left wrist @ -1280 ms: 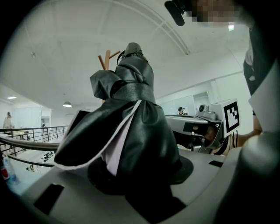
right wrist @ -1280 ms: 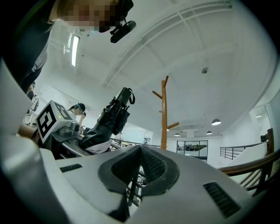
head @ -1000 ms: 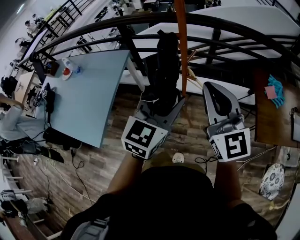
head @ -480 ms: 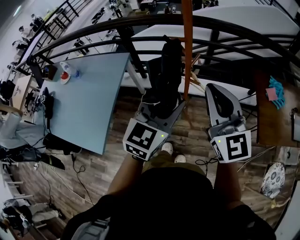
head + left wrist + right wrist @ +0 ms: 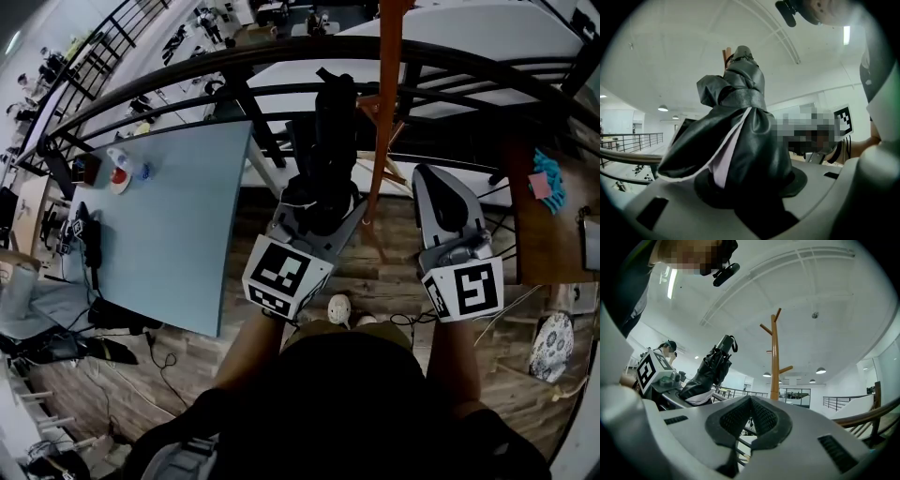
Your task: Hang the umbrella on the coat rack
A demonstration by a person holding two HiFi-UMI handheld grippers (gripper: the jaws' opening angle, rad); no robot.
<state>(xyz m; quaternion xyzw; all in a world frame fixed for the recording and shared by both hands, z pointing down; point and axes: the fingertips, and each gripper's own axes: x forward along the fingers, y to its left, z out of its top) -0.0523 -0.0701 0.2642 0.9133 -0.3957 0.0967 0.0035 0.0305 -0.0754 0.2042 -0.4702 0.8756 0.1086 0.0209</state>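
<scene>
Umbrella sits clamped in left hand-held gripper, jaws part-open.

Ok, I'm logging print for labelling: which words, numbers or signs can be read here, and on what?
Readable words or numbers: none.
Left gripper, right gripper: square black-and-white marker patterns, no letters.
Small things on the blue table: too small to read.
Umbrella: no print visible.

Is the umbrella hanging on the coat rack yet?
No, the folded umbrella is clamped in the left hand-held gripper, standing apart from the wooden coat rack.
</scene>
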